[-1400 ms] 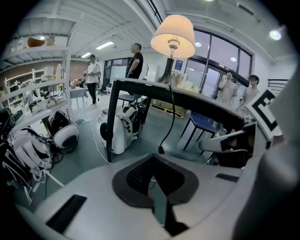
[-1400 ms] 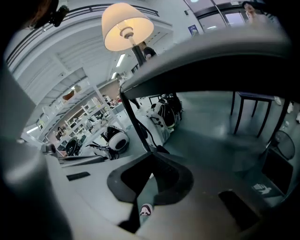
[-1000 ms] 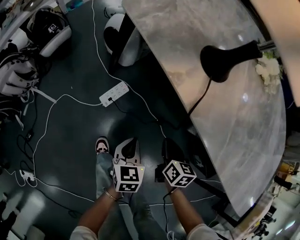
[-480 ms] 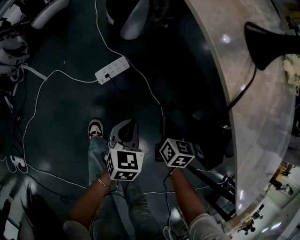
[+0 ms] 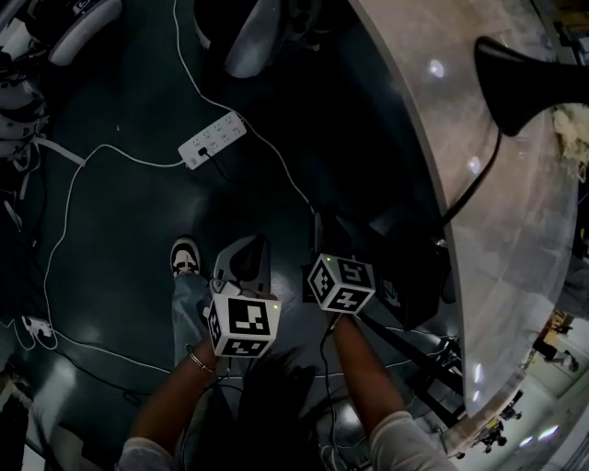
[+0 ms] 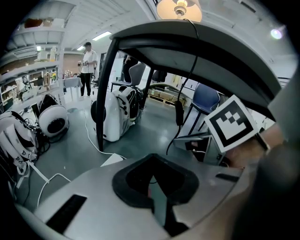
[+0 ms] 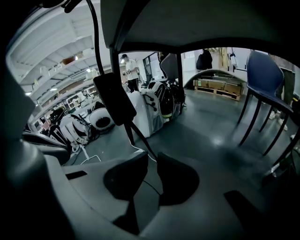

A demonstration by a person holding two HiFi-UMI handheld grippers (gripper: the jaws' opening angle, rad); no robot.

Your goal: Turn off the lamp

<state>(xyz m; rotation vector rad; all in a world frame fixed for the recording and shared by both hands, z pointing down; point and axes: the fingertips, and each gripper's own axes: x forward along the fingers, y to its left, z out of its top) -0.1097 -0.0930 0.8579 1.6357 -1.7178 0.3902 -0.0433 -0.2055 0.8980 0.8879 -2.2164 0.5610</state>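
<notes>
Lamp (image 6: 180,8) is lit, so right gripper (image 7: 150,157), jaws a bit apart, likely aims at cord switch (image 7: 114,96); left gripper (image 6: 153,180) waits pressed shut.

Open floor (image 5: 120,239) for you from 9 to 11 o'clock, power strip (image 5: 213,140) and white cable (image 5: 138,156) lying flat there, table (image 5: 515,258) walling off 1 to 4, lamp cord (image 5: 471,184) hanging at 2, black case (image 5: 414,269) crowding 3.
</notes>
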